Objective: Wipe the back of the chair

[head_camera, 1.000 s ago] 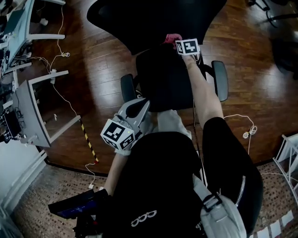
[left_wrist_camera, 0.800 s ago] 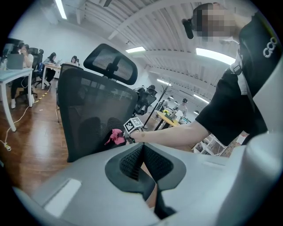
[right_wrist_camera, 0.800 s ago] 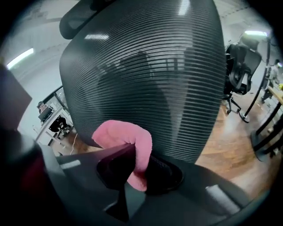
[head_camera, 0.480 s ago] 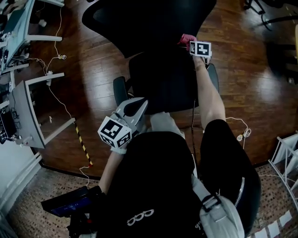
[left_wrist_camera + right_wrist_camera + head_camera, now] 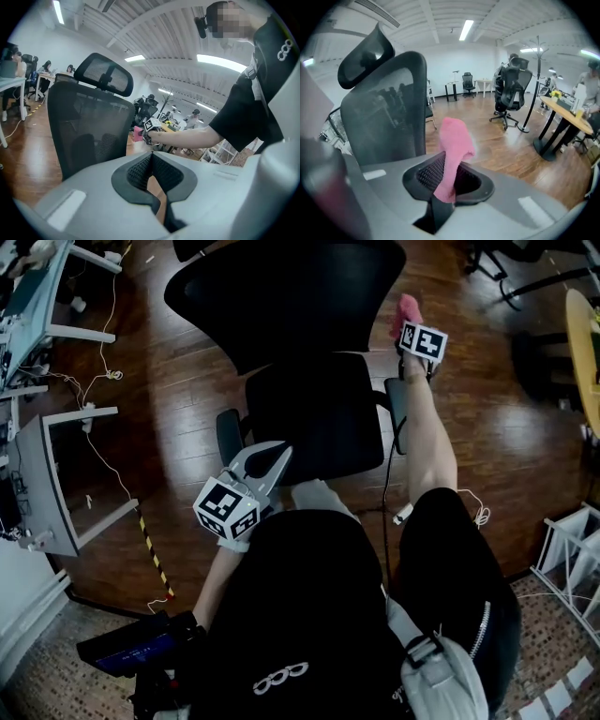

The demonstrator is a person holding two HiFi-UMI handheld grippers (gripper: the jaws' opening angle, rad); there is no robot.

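Right now the right gripper point(image 5: 411, 324) reaches out over the far right corner of the chair, its jaws pinching a pink cloth point(image 5: 410, 309). Seen from that gripper's own view, the cloth point(image 5: 454, 140) stands up between the jaws and flops over at the top. It sits just to the right of the chair back point(image 5: 384, 122), with a strip of floor showing between them, so it is beside the mesh and not on it.

From the head view the chair back point(image 5: 291, 296) lies at the far side, its black seat point(image 5: 314, 413) nearer, with an armrest point(image 5: 228, 434) at the left. The person stands at the near side of the seat, right arm stretched forward past the right armrest point(image 5: 397, 401).

The left gripper point(image 5: 266, 457) is held low and close to the body, at the near left edge of the seat. Its jaws are pressed together with nothing between them, and in its own view it point(image 5: 151, 161) points toward the inner face of the chair back point(image 5: 89, 131) and the headrest point(image 5: 104, 75).

The wooden floor point(image 5: 187, 362) has thin white cables point(image 5: 117, 432) trailing across it at the left.
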